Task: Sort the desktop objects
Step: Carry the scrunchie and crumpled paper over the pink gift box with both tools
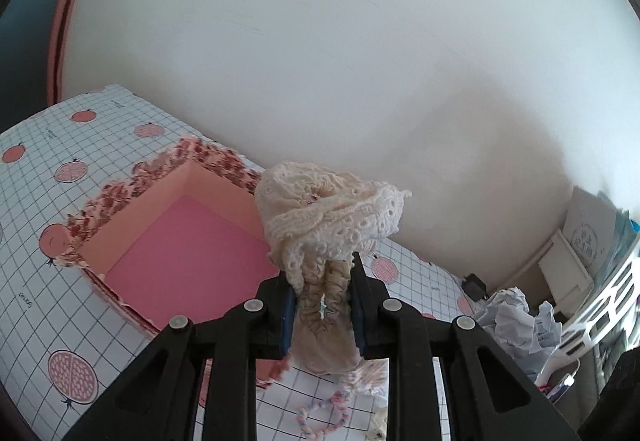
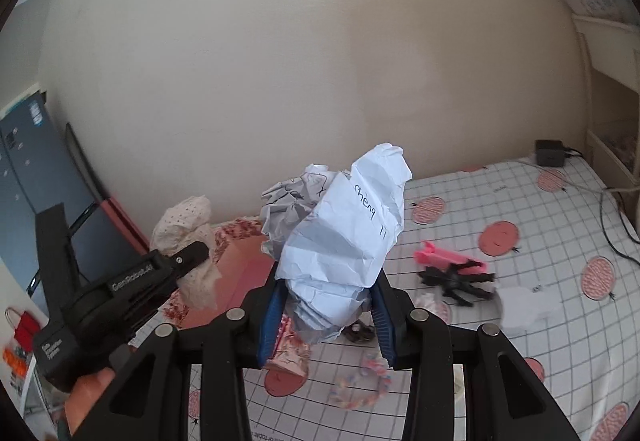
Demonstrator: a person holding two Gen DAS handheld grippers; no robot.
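My left gripper (image 1: 322,273) is shut on a cream lace fabric bundle (image 1: 328,213), held up beside an open pink box (image 1: 180,253) with a floral rim. In the right wrist view, my right gripper (image 2: 329,275) is shut on a crumpled white paper ball (image 2: 344,237) with handwriting on it. That view also shows the left gripper (image 2: 196,261) at the left with the lace bundle (image 2: 186,221), just in front of the pink box (image 2: 244,265). On the cloth lie a pastel braided hair tie (image 2: 360,385), a pink clip (image 2: 440,257) and a black claw clip (image 2: 452,281).
The table wears a white grid cloth (image 2: 560,329) printed with pomegranates and backs onto a pale wall. A black charger (image 2: 550,153) with a cable sits at the far right. A white scrap (image 2: 524,305) lies near the clips. A white basket (image 1: 600,301) stands to the right.
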